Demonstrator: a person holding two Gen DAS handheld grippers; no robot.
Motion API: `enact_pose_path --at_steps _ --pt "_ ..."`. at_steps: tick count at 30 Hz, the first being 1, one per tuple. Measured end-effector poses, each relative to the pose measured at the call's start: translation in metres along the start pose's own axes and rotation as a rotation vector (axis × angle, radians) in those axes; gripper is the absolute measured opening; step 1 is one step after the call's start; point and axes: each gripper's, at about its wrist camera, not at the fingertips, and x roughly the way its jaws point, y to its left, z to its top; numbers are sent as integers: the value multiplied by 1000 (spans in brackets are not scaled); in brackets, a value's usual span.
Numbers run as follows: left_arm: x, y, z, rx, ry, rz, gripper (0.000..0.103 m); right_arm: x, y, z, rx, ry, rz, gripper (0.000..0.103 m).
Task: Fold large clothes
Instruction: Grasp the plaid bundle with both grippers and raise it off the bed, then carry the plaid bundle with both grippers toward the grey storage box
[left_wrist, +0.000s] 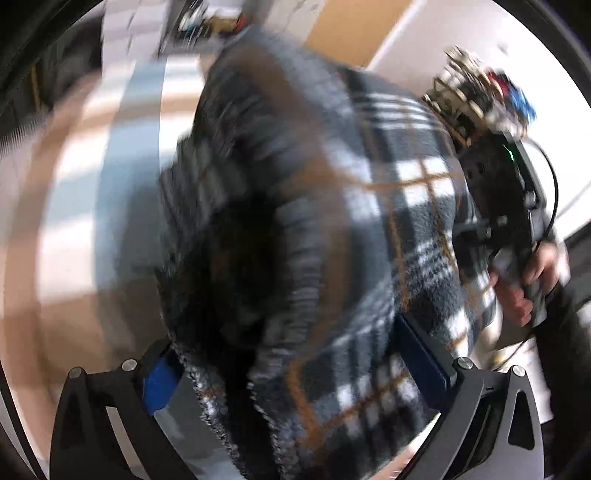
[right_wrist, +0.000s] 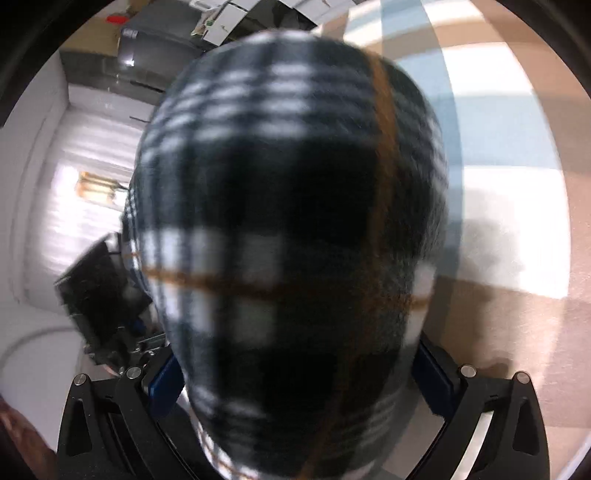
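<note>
Left gripper (left_wrist: 299, 373) standing wide, plaid fleece garment (left_wrist: 332, 229) bulging between its spread fingers; right gripper (right_wrist: 295, 373) also straddling thick fleece bundle, grip unclear; garment hanging ahead of both, over checked surface (right_wrist: 498, 184)

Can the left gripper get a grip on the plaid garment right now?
Probably yes: the plaid garment already bulges between the wide jaws of the left gripper, nothing in the way.
</note>
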Motion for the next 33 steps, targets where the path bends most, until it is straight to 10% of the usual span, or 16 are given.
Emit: enact_pose_path --at_steps 8,12,20,33 --pt "11 21 -4 -174 80 -215 100 -2 3 -22 8 -87 -2 103" --pt "11 18 -10 -204 114 -328 74 -1 10 -43 0 -160 -2 99" --pt "-15 -13 -25 -113 39 -335 55 -15 32 -88 -5 -283 4 83" --pt "-37 -142 -32 78 -3 -443 54 -110 70 -158 -60 -488 -114 79"
